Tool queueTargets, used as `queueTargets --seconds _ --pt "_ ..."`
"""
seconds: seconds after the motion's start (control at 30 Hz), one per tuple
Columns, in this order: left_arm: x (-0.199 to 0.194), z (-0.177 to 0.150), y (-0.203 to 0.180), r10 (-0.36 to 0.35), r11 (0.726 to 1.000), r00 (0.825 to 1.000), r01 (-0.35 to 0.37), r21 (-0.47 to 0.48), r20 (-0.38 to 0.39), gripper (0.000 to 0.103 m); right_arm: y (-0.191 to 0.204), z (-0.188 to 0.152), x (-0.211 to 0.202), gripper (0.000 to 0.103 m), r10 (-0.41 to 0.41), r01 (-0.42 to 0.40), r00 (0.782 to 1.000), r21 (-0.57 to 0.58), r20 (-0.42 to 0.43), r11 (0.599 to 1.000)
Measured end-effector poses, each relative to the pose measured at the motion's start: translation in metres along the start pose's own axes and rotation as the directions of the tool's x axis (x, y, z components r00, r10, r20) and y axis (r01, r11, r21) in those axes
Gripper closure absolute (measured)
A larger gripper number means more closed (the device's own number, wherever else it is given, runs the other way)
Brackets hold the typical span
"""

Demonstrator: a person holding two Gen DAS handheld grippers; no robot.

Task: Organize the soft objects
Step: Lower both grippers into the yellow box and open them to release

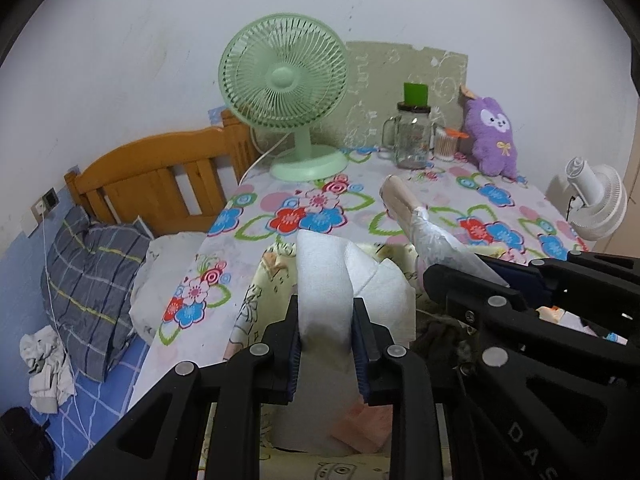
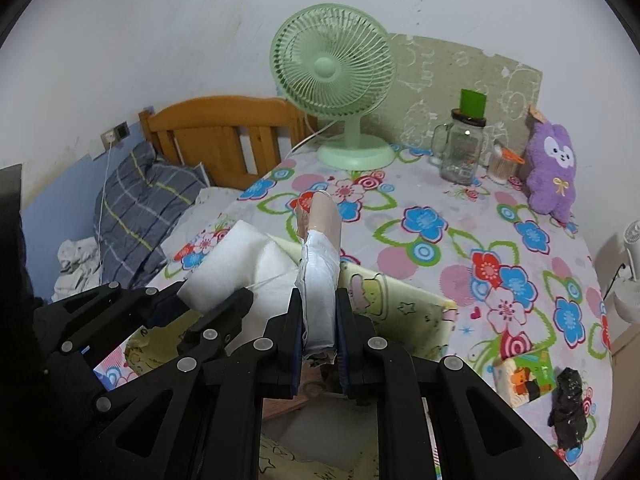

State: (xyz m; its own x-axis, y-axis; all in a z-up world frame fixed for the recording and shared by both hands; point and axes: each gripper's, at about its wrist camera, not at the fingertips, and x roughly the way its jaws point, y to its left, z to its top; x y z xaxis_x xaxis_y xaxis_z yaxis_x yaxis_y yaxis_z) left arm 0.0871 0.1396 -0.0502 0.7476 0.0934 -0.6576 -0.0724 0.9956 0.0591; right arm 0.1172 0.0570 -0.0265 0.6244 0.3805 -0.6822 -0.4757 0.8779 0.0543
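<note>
Clamping a folded white foam-like pad (image 1: 320,280), the left gripper (image 1: 326,344) has its jaws pressed into both faces of the fold, which bulges above them; the right gripper (image 2: 319,332) is closed on a slim beige pouch partly wrapped in crinkled white plastic (image 2: 320,264). Both bundles hang over the near edge of the pale yellow cartoon-print fabric box (image 2: 420,304), which sits on the flower-patterned counter (image 2: 460,240) on the near side of the mint-green desk fan (image 2: 332,92). Far behind the box, against the wall, a purple plush rabbit (image 2: 552,168) stands upright. The pad looks light and springy, likely to unfold once freed, so gripping across the fold suits it. The pouch seems limp and its plastic probably slick; a hold near mid-length, on the wrapped part, should keep it from drooping or sliding.
</note>
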Motion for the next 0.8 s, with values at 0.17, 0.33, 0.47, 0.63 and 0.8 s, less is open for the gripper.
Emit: queueTargets --seconds 0.17,0.33,0.47,0.63,0.8 --pt "0.010 -0.005 0.005 -0.014 1.000 0.999 0.014 -0.018 -0.047 0.079 0.004 -0.002 0.012 0.086 0.018 -0.019 0.999 -0.011 -0.032 1.000" --pt "0.013 -0.008 0.008 -0.005 1.000 0.997 0.003 -0.029 -0.073 0.060 0.006 -0.003 0.021 0.086 0.038 -0.039 0.998 -0.019 -0.056 0.999" --pt "0.013 -0.011 0.009 -0.001 0.999 0.995 -0.003 -0.043 -0.096 0.047 0.006 -0.004 0.028 0.086 0.037 -0.039 0.997 -0.018 -0.072 0.999" --pt "0.013 -0.012 0.007 -0.016 0.999 0.994 0.011 -0.051 -0.105 0.040 0.005 -0.003 0.033 0.078 0.041 -0.044 0.996 -0.033 -0.080 0.998" --pt "0.011 -0.012 0.004 -0.021 0.999 0.995 0.016 -0.050 -0.101 0.031 0.000 -0.002 0.032 0.026 0.017 -0.018 0.998 -0.016 -0.064 1.000"
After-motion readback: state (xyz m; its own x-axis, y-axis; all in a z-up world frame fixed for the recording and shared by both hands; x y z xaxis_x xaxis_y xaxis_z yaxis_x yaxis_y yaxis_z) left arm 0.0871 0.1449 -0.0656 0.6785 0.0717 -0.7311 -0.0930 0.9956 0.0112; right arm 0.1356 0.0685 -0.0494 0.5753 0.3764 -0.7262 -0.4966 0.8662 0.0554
